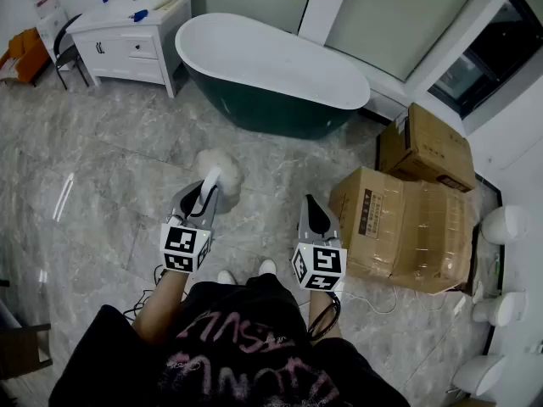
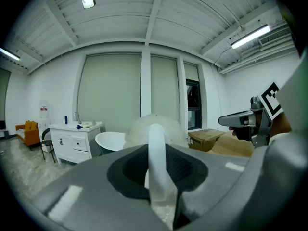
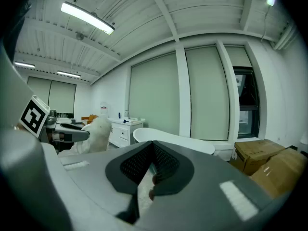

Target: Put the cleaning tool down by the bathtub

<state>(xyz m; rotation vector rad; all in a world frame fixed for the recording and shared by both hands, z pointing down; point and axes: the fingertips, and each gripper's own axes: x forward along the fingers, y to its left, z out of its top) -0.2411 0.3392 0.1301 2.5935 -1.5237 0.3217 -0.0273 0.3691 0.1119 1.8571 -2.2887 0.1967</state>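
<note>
My left gripper (image 1: pixel 206 192) is shut on the white handle (image 2: pixel 156 153) of a fluffy white duster, the cleaning tool (image 1: pixel 218 167). Its puffy head (image 2: pixel 155 127) sticks out past the jaws, above the marble floor. The bathtub (image 1: pixel 271 64), white inside and dark green outside, stands about a step ahead; it also shows in the left gripper view (image 2: pixel 109 141) and the right gripper view (image 3: pixel 174 142). My right gripper (image 1: pixel 310 204) hangs level with the left one, its jaws shut with nothing between them (image 3: pixel 151 179). The right gripper view shows the duster (image 3: pixel 97 133) at its left.
A white vanity cabinet (image 1: pixel 131 36) stands left of the tub, an orange seat (image 1: pixel 25 53) beyond it. Stacked cardboard boxes (image 1: pixel 407 219) sit right of my right gripper. White round fixtures (image 1: pixel 505 224) line the right wall. A cable (image 1: pixel 382 299) trails on the floor.
</note>
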